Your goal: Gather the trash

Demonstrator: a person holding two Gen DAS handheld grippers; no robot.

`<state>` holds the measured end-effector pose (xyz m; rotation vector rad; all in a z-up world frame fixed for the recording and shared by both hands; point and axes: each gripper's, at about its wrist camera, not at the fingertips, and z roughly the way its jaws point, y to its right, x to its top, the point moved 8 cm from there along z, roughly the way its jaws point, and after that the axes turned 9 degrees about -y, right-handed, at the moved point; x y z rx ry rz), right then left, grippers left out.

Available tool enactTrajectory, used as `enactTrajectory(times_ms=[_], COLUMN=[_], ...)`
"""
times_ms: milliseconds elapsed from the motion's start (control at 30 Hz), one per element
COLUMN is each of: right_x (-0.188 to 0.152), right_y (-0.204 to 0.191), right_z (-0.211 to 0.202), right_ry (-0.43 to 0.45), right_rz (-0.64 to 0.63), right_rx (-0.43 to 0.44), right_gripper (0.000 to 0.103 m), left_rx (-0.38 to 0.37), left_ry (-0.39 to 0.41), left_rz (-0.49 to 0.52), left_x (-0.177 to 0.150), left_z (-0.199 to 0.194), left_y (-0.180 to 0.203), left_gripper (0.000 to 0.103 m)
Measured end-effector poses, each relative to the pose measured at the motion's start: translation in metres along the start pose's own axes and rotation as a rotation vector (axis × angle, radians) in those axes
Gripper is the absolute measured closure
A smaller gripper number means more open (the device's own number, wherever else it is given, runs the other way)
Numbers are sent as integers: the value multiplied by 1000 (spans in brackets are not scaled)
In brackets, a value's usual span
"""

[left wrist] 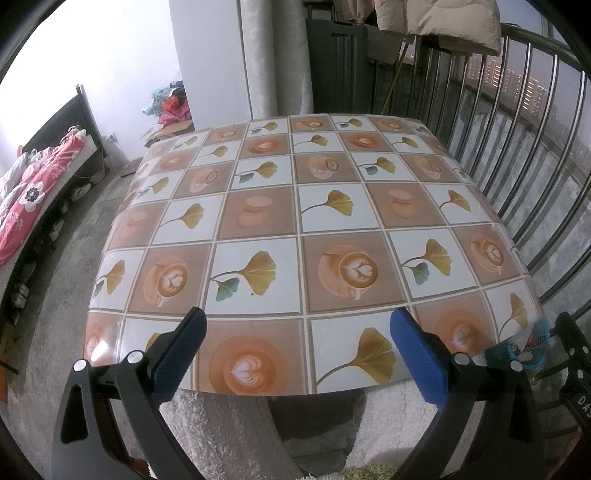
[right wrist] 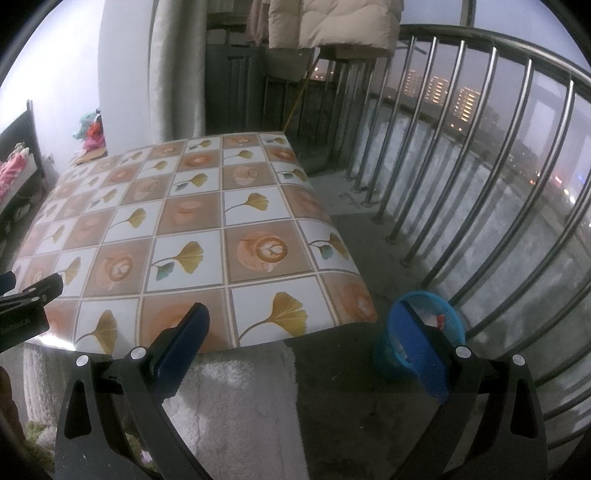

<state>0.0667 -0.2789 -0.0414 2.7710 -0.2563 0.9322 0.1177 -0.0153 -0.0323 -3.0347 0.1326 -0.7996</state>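
beside table: small blue plastic mesh basket [right wrist: 419, 332] on floor, placed to receive trash.
left gripper [left wrist: 297, 345]: spread wide, empty.
right gripper [right wrist: 299, 343]: spread wide, empty, nearest basket.

Right gripper's blue finger [right wrist: 421, 354] is covering part of the blue basket [right wrist: 448, 314]; basket contents [right wrist: 437, 319] are showing too small to identify.

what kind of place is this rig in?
Likely a high-rise apartment balcony off a bedroom: metal railing with lit towers beyond, a bed at left, a padded coat hung overhead.
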Motion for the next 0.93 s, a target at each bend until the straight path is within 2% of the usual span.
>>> enactTrajectory(times_ms=[933], right_x=[0], right_y=[-2], right_z=[0], right_ry=[0], right_rz=[0], right_rx=[-1], right_gripper=[8], left_rx=[-4], left_ry=[4], left_rz=[7], left_x=[-3], left_z=[-1], left_y=[-6], left_gripper=[6])
